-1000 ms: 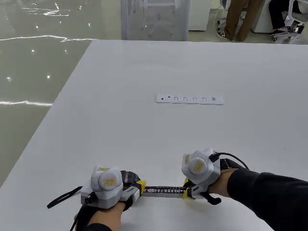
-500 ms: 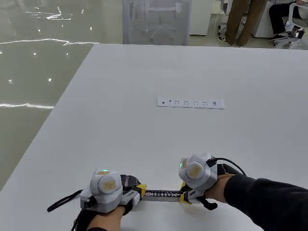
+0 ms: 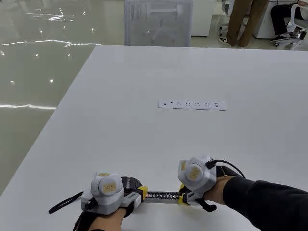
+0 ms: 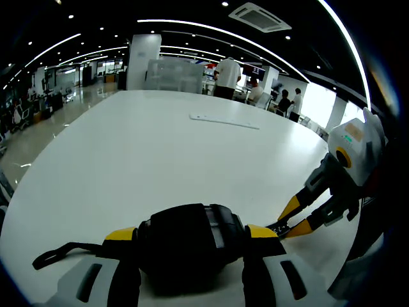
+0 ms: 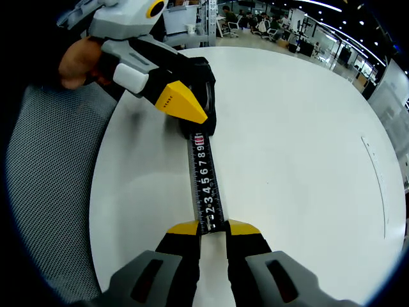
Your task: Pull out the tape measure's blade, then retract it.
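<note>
Sitting at the near edge of the workbench, at about 6 o'clock in the head view, the black, rounded tape measure case (image 4: 190,249) is clamped between the two yellow-tipped jaws of the left gripper (image 4: 192,233), one jaw pressed on each side of it. A short length of its pale steel blade with black numerals (image 5: 206,182) is drawn out of the case and runs toward 3 o'clock in the head view, lying low over the table. In the right gripper view the blade comes straight down from the case at 12 o'clock to the jaws at 6 o'clock, with the printed digits 1 to 9 readable along it. The right gripper (image 5: 206,228) has its yellow-tipped jaws closed together on the free end of the blade. A thin black wrist strap (image 3: 64,201) trails from the case toward 9 o'clock across the tabletop.

Both grippers rest low on the broad white table (image 3: 120,120), near each other. A dark sleeve (image 3: 269,202) reaches in from 4 o'clock behind the right gripper. Well apart from the tape, toward 12 o'clock, a flat white power strip (image 3: 192,104) lies on the table. Beyond the far table edge stands a clear plastic bin (image 3: 156,21), with glossy pale floor (image 3: 33,72) at 10 o'clock.
</note>
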`<state>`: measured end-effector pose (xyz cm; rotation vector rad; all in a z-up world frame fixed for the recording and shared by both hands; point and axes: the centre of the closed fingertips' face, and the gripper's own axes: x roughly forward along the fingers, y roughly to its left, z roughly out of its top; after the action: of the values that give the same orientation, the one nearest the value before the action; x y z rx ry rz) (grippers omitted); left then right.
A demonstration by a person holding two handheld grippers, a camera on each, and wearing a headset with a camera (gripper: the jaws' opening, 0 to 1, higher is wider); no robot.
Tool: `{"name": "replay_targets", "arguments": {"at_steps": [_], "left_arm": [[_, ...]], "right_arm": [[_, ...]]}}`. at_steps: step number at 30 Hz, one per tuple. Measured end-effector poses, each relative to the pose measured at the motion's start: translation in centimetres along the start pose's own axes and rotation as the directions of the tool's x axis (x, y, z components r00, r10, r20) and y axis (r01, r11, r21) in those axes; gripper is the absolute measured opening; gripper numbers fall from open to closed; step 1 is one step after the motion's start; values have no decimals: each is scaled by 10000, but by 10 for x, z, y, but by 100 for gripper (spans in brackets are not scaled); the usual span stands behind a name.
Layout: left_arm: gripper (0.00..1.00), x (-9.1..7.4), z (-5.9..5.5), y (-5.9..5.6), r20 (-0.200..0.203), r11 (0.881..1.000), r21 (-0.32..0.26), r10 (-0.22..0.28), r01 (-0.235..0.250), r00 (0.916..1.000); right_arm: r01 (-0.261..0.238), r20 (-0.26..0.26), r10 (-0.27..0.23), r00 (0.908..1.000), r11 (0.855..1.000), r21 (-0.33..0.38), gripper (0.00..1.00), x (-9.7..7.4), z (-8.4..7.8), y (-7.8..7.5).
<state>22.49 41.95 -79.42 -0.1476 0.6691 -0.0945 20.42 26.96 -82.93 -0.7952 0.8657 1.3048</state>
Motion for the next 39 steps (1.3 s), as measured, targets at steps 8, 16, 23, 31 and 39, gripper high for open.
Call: {"name": "replay_targets", "arguments": {"at_steps": [8, 16, 23, 31, 39], "left_arm": [[60, 0, 0, 0, 5, 10000, -9, 3, -3, 10000], [60, 0, 0, 0, -2, 10000, -41, -13, 13, 10000], [60, 0, 0, 0, -2, 10000, -56, -26, 26, 10000], [60, 0, 0, 0, -3, 9999, -118, -34, 34, 10000], [60, 0, -1, 0, -39, 9999, -131, -87, 86, 10000]], "right_arm": [[-12, 51, 13, 10000, 9999, -103, 11, 3, 5, 1], [-22, 105, 23, 9999, 10000, -77, 11, 4, 9, 2], [-34, 121, 34, 9999, 10000, -54, 11, 6, 12, 3], [-76, 170, 77, 9998, 10000, -28, 11, 6, 16, 3], [-110, 331, 104, 9994, 9997, 198, 11, 8, 20, 2]]}}
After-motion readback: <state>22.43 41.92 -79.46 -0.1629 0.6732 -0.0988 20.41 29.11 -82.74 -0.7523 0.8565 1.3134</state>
